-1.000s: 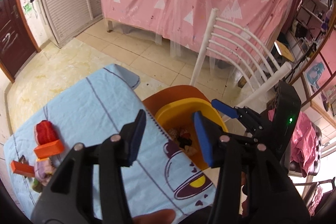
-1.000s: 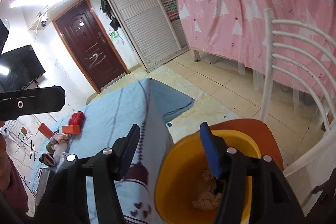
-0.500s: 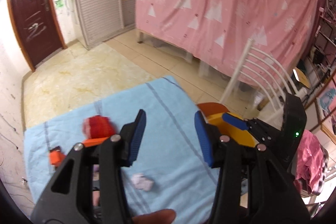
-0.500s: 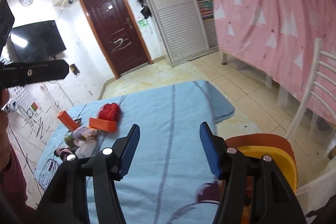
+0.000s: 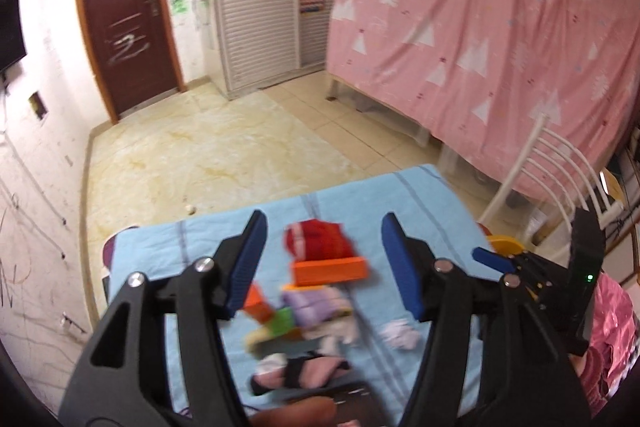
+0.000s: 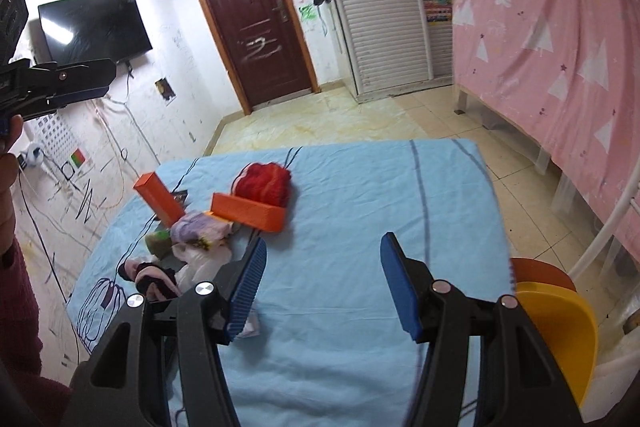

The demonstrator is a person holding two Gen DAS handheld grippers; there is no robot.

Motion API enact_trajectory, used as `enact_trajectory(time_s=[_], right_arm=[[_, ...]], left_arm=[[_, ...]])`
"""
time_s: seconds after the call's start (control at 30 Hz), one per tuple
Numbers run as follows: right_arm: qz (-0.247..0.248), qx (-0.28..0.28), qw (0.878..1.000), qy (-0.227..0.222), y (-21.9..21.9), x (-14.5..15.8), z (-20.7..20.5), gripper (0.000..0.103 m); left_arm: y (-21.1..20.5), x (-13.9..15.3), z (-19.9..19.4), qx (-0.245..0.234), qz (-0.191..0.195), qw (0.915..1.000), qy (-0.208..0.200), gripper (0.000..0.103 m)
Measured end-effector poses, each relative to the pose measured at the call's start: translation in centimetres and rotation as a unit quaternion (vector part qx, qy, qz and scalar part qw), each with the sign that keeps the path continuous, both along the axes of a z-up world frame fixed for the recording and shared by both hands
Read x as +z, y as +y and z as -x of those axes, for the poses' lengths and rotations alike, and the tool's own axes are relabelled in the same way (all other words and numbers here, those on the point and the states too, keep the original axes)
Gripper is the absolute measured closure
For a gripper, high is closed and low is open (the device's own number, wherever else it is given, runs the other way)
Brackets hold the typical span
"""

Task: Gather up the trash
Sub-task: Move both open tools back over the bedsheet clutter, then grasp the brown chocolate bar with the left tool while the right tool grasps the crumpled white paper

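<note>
Trash pile (image 6: 188, 243) lies at 9 o'clock on the blue tablecloth (image 6: 360, 195): a red knitted item (image 6: 264, 185) touching an orange box (image 6: 248, 213), a second orange box (image 6: 158, 201) tilted behind, crumpled purple wrapper (image 6: 200, 227) and white scraps between them. One small white scrap (image 5: 400, 335) sits apart at 4 o'clock of the pile in the left wrist view. Left gripper (image 5: 324, 263) hangs above the pile, jaws spread, holding nothing. Right gripper (image 6: 320, 285) hovers over bare cloth, jaws likewise spread and empty. Yellow bin (image 6: 560, 327) stands at 4 o'clock off the table edge, beside a white chair (image 5: 552, 167).
</note>
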State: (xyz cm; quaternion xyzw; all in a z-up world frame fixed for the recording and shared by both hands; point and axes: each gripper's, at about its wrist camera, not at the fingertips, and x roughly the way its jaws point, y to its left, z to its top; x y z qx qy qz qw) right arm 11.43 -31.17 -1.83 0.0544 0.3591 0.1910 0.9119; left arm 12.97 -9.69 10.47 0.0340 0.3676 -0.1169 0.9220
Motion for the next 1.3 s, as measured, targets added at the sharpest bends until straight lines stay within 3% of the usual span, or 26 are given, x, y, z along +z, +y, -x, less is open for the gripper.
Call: enact_trajectory(time_s=[0.43,0.8,1.07,1.3], right_arm=[[0.032,0.024,0.999,0.020,4.5,-0.9,-0.8,0.045],[0.042,0.036,0.998,0.031,6.5,-1.7,-1.4,0.039],[0.041,0.039,0.998,0.036,6.7,-2.2,-1.6,0.035],[0.030,0.051,0.997,0.042,6.1,-2.5,-0.7,0.035]], left_arm=[[8.8,-4.3,-2.4,0.059,0.033,0.9968,0.043,0.046],[11.8,-8.6,-4.8,0.083,0.034,0.9924,0.084,0.042],[13.1,-12.8,-7.4,0.114,0.037,0.9834,0.136,0.042],[12.7,-15.2,-7.8,0.114,0.050,0.9783,0.166,0.042]])
